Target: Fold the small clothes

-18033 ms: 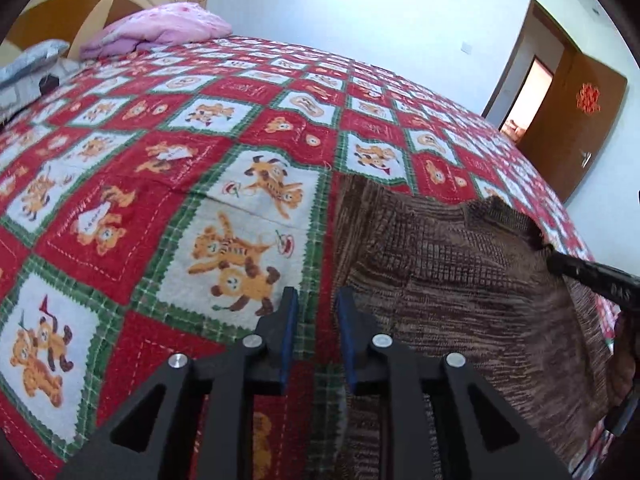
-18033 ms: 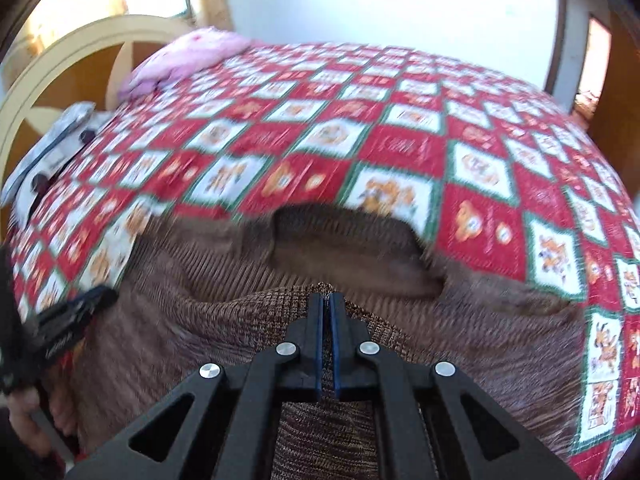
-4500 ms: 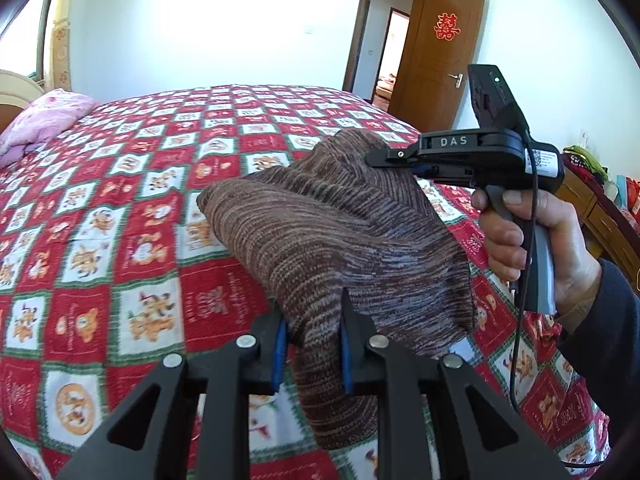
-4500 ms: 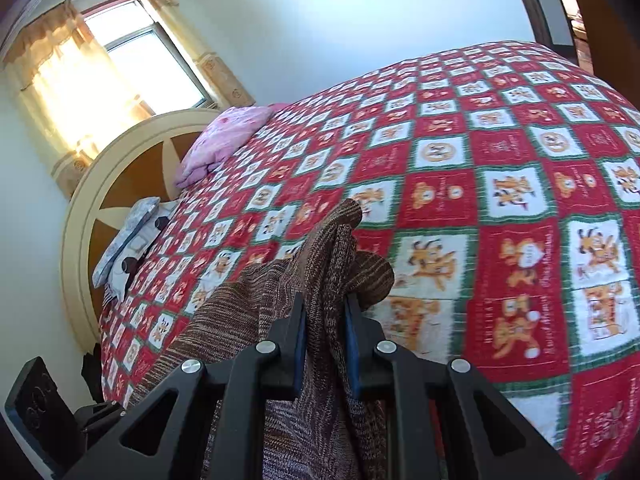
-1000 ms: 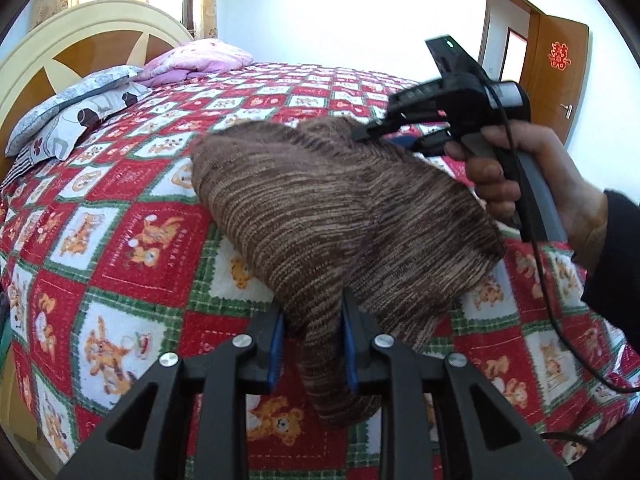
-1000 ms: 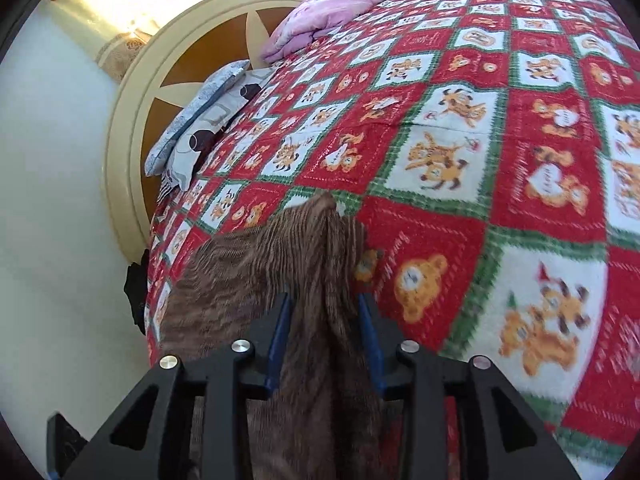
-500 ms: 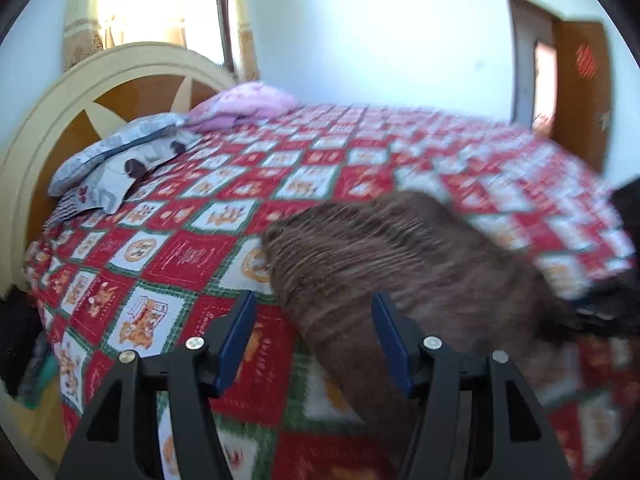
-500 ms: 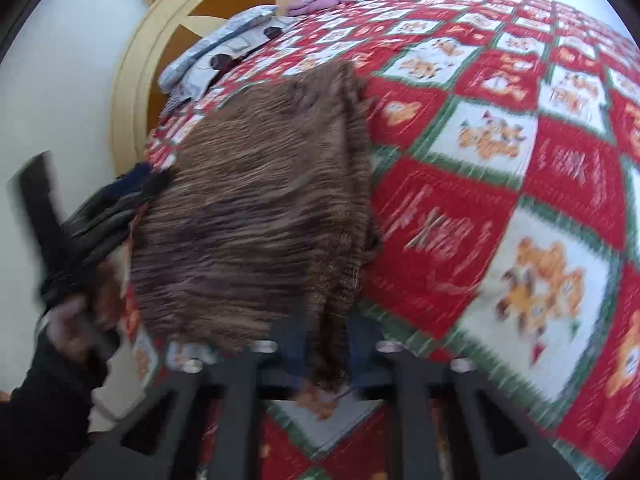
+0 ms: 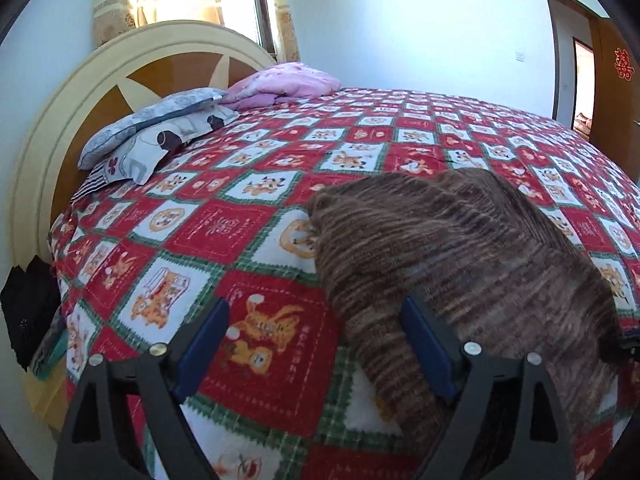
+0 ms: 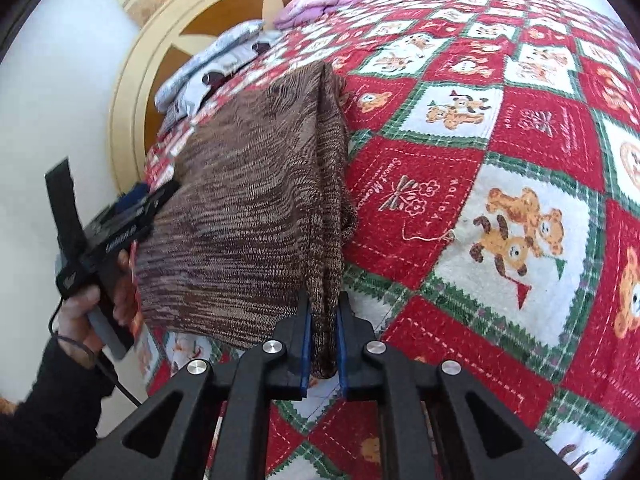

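The brown knitted sweater (image 10: 248, 216) lies in a folded bundle on the bed's patchwork quilt (image 10: 500, 152), near the edge where the person stands. The right gripper (image 10: 322, 344) has its jaws clamped on a bunched edge of the knit, which runs straight out ahead of them toward the headboard (image 10: 200, 32). That grip looks meant to keep the fold line taut and the layers stacked while the other hand lets go.

The left gripper (image 9: 316, 352) has just been opening its jaws, and they now stand wide apart. The sweater's near corner sits against the right-hand jaw and partly between the two, but neither pad presses on it, so I would say it has been released there to settle flat. In the right wrist view the person's left hand (image 10: 92, 300) holds that tool beside the bundle, off to the left of the clamped jaws.

Pillows (image 9: 156, 140) and a pink blanket (image 9: 284, 84) are well beyond both jaws, up by the headboard, out of the working area.

As for writing: the quilt's red squares carry stitched words; one ahead and right of the right jaws reads "HOLIDAY", with a line beside it that looks like "Sweet Memory". The left tool's body has white lettering, upside down and too blurred to read. A red paper ornament (image 9: 622, 63) hangs on the door; I cannot make out its character.
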A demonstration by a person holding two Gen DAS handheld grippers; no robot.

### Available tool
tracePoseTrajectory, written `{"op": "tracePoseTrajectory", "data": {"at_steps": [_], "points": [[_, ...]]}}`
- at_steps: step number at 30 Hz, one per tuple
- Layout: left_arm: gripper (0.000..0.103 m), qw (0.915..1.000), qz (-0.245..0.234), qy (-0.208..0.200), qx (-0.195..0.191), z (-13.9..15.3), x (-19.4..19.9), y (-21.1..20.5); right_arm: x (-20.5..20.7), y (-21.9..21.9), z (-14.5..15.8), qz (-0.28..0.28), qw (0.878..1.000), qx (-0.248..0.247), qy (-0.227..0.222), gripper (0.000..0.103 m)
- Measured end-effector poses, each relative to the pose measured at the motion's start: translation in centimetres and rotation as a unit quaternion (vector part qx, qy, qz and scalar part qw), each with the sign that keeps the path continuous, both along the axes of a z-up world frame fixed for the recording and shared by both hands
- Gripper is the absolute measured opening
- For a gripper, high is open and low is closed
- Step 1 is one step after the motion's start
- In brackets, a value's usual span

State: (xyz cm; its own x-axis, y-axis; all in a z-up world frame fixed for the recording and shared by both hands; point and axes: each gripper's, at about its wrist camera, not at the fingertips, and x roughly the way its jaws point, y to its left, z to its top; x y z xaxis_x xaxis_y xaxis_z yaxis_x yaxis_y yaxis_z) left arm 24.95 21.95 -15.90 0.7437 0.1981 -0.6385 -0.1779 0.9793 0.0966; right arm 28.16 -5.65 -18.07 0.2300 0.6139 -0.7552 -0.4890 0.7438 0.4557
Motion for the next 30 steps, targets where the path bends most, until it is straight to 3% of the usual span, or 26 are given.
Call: {"op": "tracePoseTrajectory", "data": {"at_steps": [3,5,7,13,19,24,30], "points": [[0.09,1.0,-0.007,0.002,-0.005,1.1,-1.3,-0.3,-0.6,-0.6,0.2,-0.021,1.0,0.013,0.003,0.021],[0.091,0.9999,-0.01,0.001,-0.014,2.0,-2.4,-0.5,-1.4,-0.4,0.8,-0.03,1.0,0.008,-0.004,0.038],[0.091,0.9995,-0.019,-0.001,-0.024,2.6,-3.3,-0.7,-2.5,-0.4,1.8,-0.048,0.998,-0.001,-0.026,0.062],[0.091,0.9979,-0.037,-0.013,-0.052,4.4,-6.3,-1.4,-6.8,-1.8,6.9,-0.113,0.987,-0.003,-0.111,0.063],[0.096,0.9961,-0.059,-0.046,-0.048,6.2,-8.9,-2.6,-11.4,-1.4,11.0,-0.108,0.975,-0.019,-0.192,0.063],[0.096,0.9942,-0.065,-0.069,-0.05,7.8,-10.2,-3.1,-14.7,-0.5,13.5,-0.101,0.958,-0.034,-0.268,0.063],[0.097,0.9918,-0.072,-0.094,-0.047,9.3,-11.2,-3.7,-15.8,-0.4,14.6,-0.102,0.952,-0.03,-0.286,0.064]]}}
